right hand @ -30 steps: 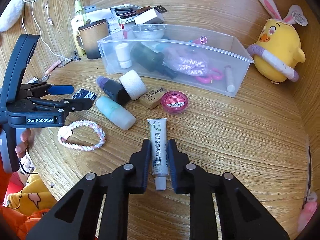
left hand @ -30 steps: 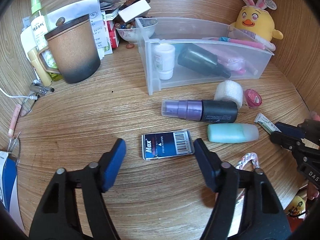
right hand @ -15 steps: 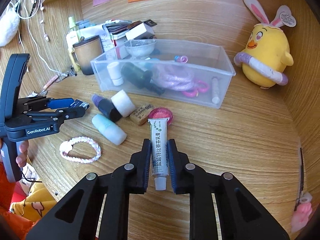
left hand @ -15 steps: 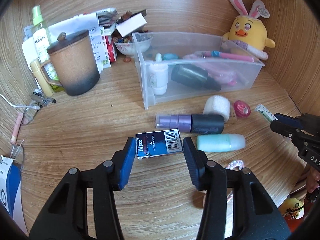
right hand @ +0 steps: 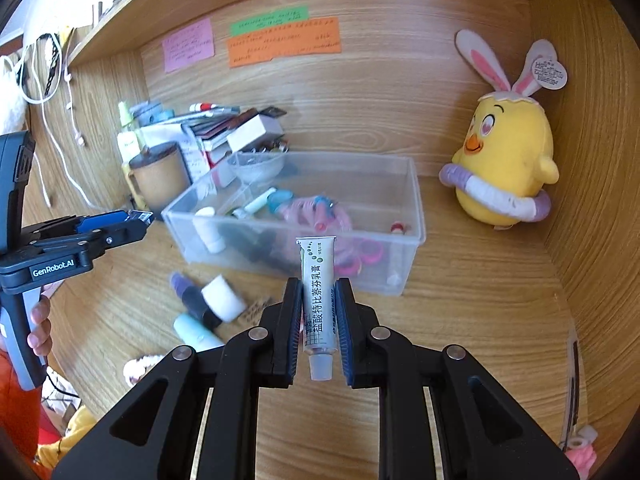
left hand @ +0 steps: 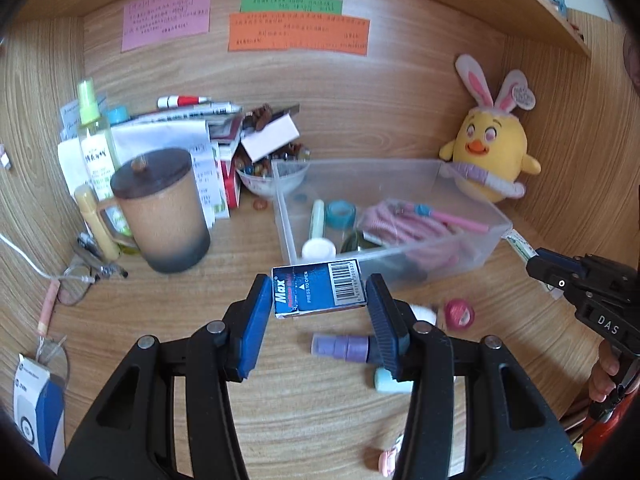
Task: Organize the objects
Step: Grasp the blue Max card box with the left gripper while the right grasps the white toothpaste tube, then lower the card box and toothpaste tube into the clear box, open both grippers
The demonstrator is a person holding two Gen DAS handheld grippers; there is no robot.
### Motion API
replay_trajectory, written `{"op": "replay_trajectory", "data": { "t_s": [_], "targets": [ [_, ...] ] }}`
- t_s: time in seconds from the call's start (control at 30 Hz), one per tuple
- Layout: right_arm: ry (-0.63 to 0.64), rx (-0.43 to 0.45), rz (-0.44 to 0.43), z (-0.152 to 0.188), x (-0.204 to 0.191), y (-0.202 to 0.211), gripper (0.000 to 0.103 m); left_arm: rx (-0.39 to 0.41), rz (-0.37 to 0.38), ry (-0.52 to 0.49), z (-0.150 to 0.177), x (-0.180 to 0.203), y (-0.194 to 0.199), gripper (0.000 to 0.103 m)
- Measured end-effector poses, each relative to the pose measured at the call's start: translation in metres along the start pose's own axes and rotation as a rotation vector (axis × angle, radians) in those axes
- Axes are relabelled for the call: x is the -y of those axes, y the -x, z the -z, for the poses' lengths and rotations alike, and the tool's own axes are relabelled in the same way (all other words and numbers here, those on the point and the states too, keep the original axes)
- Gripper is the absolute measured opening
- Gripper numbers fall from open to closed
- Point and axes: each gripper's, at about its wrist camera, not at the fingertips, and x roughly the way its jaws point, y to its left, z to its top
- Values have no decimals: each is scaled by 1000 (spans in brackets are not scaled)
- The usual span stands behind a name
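Staple box (left hand: 319, 289), dark blue with a barcode and "Max" on its face, sits clamped between the blue pads of my left gripper (left hand: 318, 300), lifted off the tabletop (left hand: 240, 248) with its label facing up; no point goes on the jaws themselves, which press its two short ends. In my right gripper (right hand: 318, 316) the jaws are closed on a white ointment tube (right hand: 317, 300), held upright along the fingers with its cap toward me at 6 o'clock and its crimped end pointing to 12. Beyond the box, from the left wrist view, the clear plastic bin (left hand: 472, 240) lies at 1 o'clock, holding a pink coiled cord (left hand: 404, 220), a small white bottle (left hand: 319, 248) and a teal roll (left hand: 340, 213). Below the box on the wood lie a purple-capped dark bottle (left hand: 340, 349) at 5 o'clock, a pale blue tube (left hand: 390, 382) just beneath it, and a pink round tin (left hand: 460, 314) at 3 o'clock. A brown lidded mug (left hand: 164, 208) stands at 10 o'clock, with a green spray bottle (left hand: 96, 136) behind it and a stack of papers and cartons (left hand: 200, 136) toward 11. A yellow chick plush (left hand: 494, 160) with rabbit ears leans in the corner at 2 o'clock. On the back wall at 12 hang pink (left hand: 166, 14), green (left hand: 291, 3) and orange (left hand: 298, 34) notes. From the right wrist view, my left gripper shows at 9 o'clock, and a white roll (right hand: 223, 298) rests against the dark bottle.
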Motion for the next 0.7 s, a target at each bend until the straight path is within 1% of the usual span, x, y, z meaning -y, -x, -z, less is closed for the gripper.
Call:
{"op": "replay_trajectory", "data": {
  "t_s": [0.13,0.3,0.43,0.7],
  "targets": [
    [-13,24,6,-14,8,-1,15,22,10,4,-14,-1,1,48],
    [-14,40,11,-32,15,-11,15,18,42,15,-29,-1,-7,48],
    [-11,34,5,-43,17,-22,15,-2,63,19,-38,2,-20,48],
    [7,-3,15,-62,21,-53,15,-66,62,1,-45,11,-57,48]
  ]
}}
